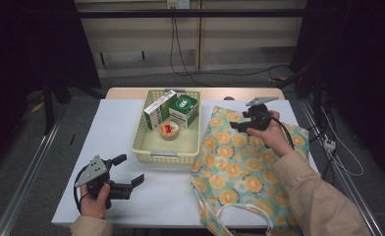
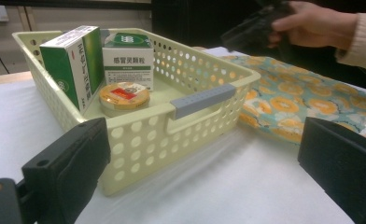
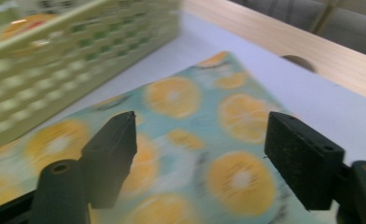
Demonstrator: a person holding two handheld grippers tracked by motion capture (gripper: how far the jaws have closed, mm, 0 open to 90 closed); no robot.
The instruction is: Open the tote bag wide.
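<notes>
Right hand-held gripper [image 1: 238, 121], jaws open and empty, over the far corner of the orange-print fabric bag [image 1: 239, 162] lying flat on the surface [image 1: 107, 128] beside the basket [image 1: 167, 156]; left hand-held gripper [image 1: 130, 169] open, idle; a shallow pinch could slip off the thin cloth.

left gripper [image 1: 131, 169]: black body, two blocky black jaws, grey three-cornered plate with small holes on top, black cable looping below
right gripper [image 1: 233, 126]: black, grey plate on top, black cable trailing
jaws: matte, each with a round hole near its base
sleeves [image 1: 312, 196]: beige, long
</notes>
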